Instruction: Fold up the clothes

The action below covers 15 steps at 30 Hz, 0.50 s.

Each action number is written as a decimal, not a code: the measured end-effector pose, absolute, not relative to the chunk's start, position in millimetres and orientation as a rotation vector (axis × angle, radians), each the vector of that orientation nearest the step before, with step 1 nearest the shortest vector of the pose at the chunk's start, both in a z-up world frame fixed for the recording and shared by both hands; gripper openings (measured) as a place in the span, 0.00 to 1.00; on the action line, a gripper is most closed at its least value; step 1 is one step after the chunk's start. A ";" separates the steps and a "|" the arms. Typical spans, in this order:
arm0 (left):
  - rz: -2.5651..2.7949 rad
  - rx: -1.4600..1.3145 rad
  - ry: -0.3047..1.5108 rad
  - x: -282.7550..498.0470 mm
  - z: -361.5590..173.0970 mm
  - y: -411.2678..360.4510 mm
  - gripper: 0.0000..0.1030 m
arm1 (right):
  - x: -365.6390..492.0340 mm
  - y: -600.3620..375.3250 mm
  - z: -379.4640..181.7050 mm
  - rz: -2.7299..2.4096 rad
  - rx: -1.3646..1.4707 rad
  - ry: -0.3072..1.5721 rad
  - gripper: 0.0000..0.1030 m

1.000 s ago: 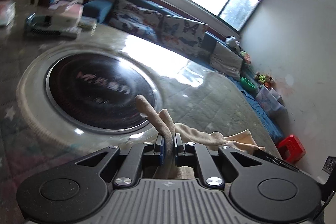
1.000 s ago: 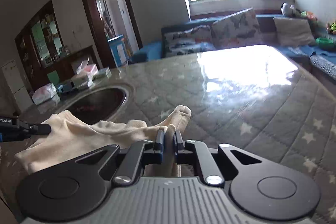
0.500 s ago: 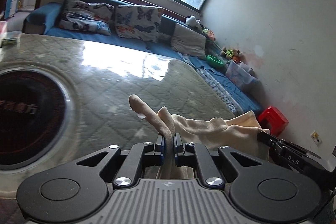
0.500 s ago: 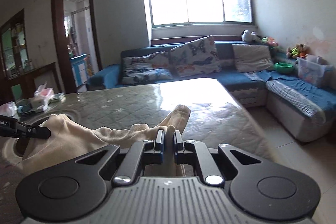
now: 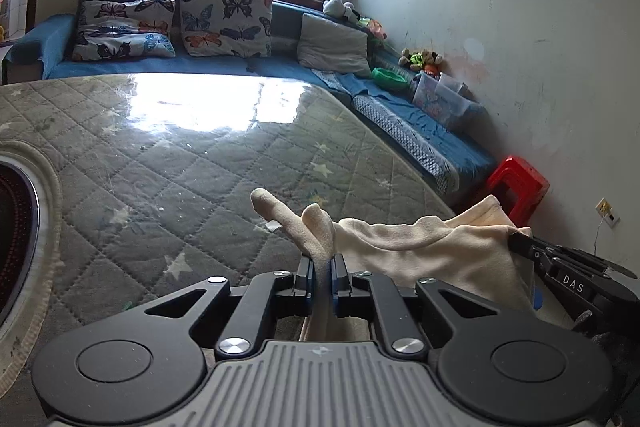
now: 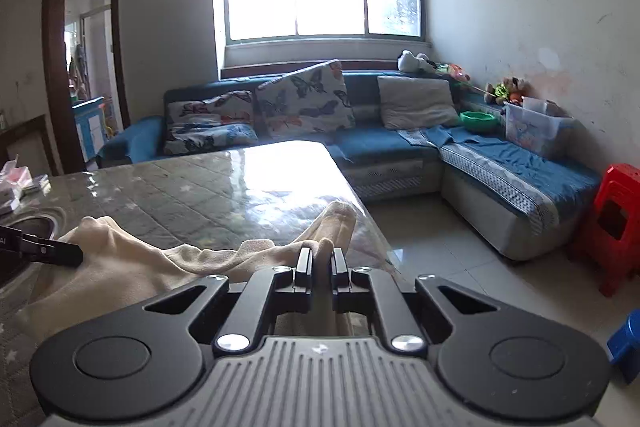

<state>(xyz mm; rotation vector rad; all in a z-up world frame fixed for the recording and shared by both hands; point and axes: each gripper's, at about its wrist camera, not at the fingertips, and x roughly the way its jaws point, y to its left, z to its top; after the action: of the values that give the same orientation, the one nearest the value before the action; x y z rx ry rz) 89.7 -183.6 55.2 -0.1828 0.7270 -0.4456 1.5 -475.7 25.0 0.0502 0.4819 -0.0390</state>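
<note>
One cream garment (image 5: 432,251) is hanging stretched between your two grippers, above the near edge of the quilted star-patterned table (image 5: 192,155). Your left gripper (image 5: 322,273) is pinching one bunched corner of it, its jaws pressed together on the fabric, with two folds poking up past the tips. Your right gripper (image 6: 320,267) is clamping the opposite corner the same way. Each gripper is showing at the far end of the cloth in the other's view. Beyond the table, a blue sofa (image 6: 384,143) is carrying butterfly cushions (image 6: 304,103), and a red stool (image 6: 616,223) is standing by the wall.
</note>
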 end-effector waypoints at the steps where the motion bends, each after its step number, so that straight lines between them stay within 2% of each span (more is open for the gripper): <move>1: -0.442 -0.171 0.731 90.5 53.8 -185.6 0.09 | 2.6 -477.8 22.2 -0.046 0.052 0.490 0.07; 8: -0.408 -0.132 0.778 93.6 42.7 -190.1 0.10 | 10.2 -486.0 2.8 -0.084 0.069 0.551 0.07; 15: -0.363 -0.091 0.788 90.2 36.2 -186.0 0.19 | 11.6 -480.6 -9.4 -0.119 0.059 0.603 0.13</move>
<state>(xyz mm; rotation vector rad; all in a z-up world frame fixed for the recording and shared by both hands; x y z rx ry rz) 90.2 -186.0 36.2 -0.0910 0.7879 -0.3626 11.6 -480.6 -9.4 0.0595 0.6033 -0.1188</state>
